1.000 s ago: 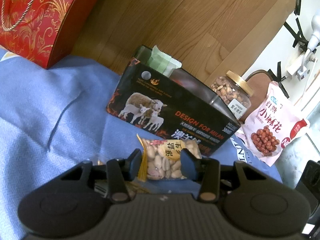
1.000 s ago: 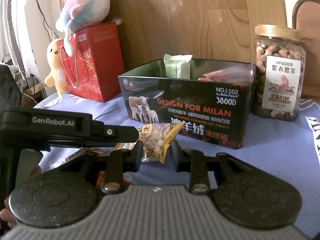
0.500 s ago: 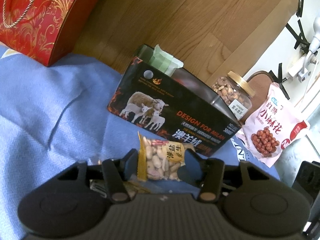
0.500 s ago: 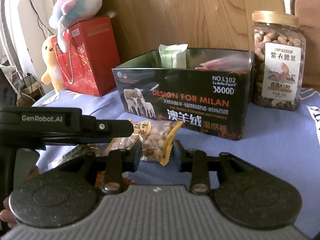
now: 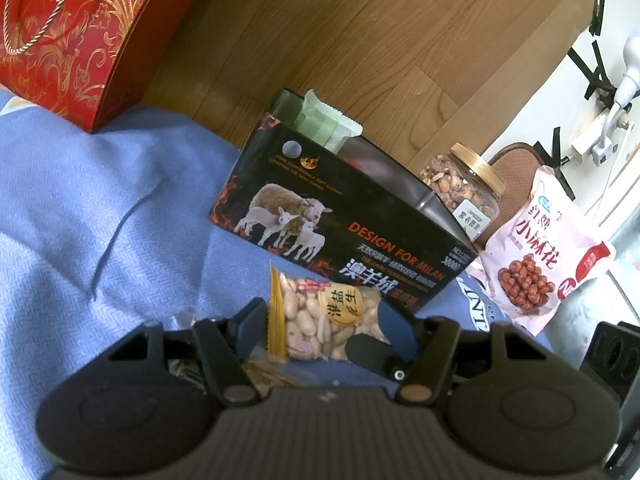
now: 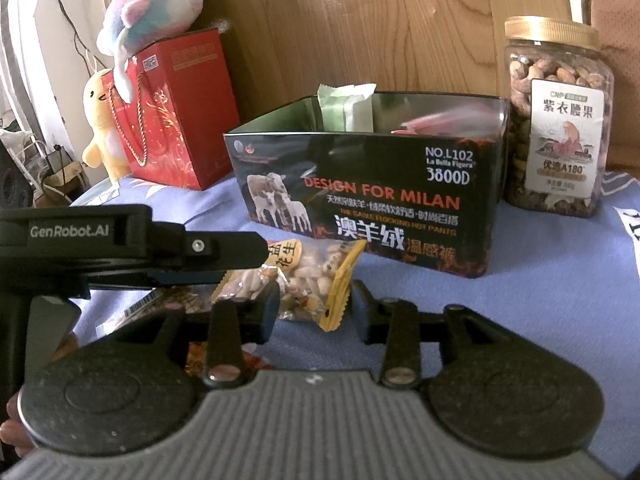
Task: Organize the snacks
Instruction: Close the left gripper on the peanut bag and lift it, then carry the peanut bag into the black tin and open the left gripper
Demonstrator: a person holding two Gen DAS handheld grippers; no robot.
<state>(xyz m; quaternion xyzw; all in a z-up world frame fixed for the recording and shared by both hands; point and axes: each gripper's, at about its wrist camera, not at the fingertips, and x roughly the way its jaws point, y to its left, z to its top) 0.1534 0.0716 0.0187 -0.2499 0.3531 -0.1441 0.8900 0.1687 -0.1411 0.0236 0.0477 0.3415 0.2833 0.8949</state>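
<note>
A small clear packet of peanuts [image 5: 320,320] with yellow ends sits between my left gripper's [image 5: 320,322] fingers, just in front of the black box [image 5: 344,236]. The left jaws touch its two sides. In the right wrist view the same packet [image 6: 312,280] lies between my right gripper's [image 6: 314,304] fingers, which stand apart around its near end. The left gripper's finger [image 6: 168,252] reaches in from the left onto the packet. The black box [image 6: 372,196] holds a green packet [image 6: 346,108] and a red one.
A nut jar [image 6: 556,120] stands right of the box, a pink snack bag [image 5: 540,248] beyond it. A red gift bag [image 6: 176,108] with plush toys is at the left. More snack packets lie under the grippers [image 6: 160,304] on the blue cloth [image 5: 100,220].
The left gripper has closed in on the peanut packet and turned it more upright. The right gripper has moved forward, its fingers now on either side of the packet's end.
</note>
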